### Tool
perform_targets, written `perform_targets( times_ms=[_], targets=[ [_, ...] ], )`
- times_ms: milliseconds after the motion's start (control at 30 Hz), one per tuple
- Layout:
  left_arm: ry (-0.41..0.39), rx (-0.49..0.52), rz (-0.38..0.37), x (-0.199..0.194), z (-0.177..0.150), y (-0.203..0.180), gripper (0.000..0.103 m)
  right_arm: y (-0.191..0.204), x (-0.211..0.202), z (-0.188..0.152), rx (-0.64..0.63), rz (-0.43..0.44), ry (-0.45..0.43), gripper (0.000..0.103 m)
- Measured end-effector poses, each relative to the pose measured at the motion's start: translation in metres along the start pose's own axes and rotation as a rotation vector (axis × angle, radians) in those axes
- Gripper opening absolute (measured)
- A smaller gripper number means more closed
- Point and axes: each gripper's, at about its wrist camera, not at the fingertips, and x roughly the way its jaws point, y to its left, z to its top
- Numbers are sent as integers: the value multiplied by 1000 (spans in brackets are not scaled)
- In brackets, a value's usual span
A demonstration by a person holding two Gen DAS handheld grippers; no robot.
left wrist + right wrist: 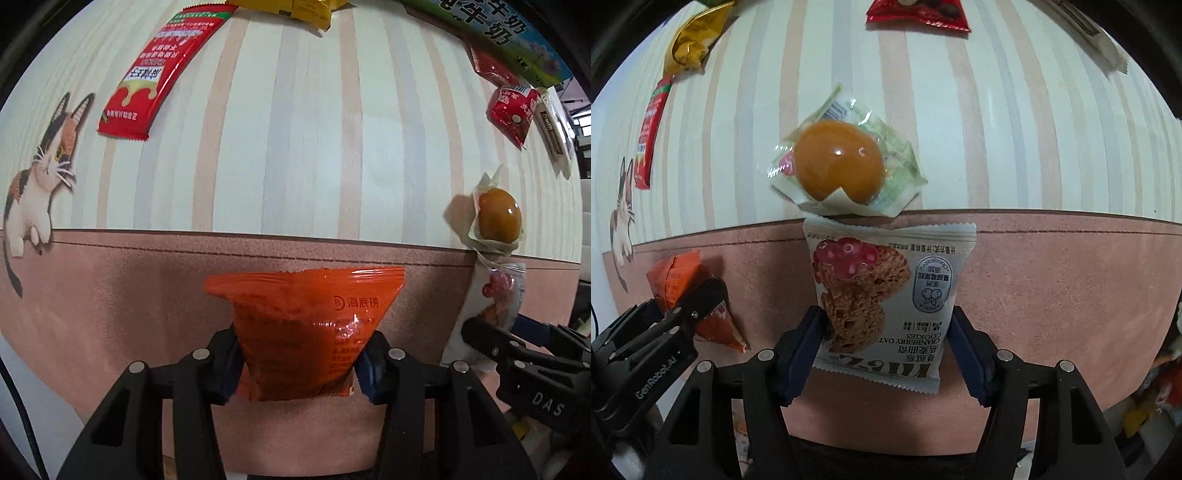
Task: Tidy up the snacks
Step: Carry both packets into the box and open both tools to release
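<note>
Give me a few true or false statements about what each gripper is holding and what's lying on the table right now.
1. The left gripper is shut on an orange packet. True.
2. The right gripper is open with nothing between its fingers. False: it is shut on a cranberry oat cookie packet.
3. A wrapped brown egg lies just beyond the cookie packet. True.
4. The egg rests on the pink band of the table mat. False: it lies on the striped part.
5. A long red packet lies on the stripes. True.

Both wrist cameras look down close at the striped tablecloth (295, 129); each catches the packaged egg (838, 166) and the other's gripper.
</note>
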Motion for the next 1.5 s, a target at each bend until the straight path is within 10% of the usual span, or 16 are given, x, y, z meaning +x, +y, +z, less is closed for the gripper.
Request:
perform_targets(
  times_ms=[667, 1033, 1500],
  targets=[
    [-19, -5, 32, -14, -13, -15, 40, 1, -11, -39, 39, 19, -58, 60],
    [-106, 6, -85, -99, -16, -31, 40, -16, -60, -64, 37, 169, -100, 58],
    [-300, 99, -163, -250, 125, -81, 40, -27, -261, 54, -33, 306, -413, 56]
  ],
)
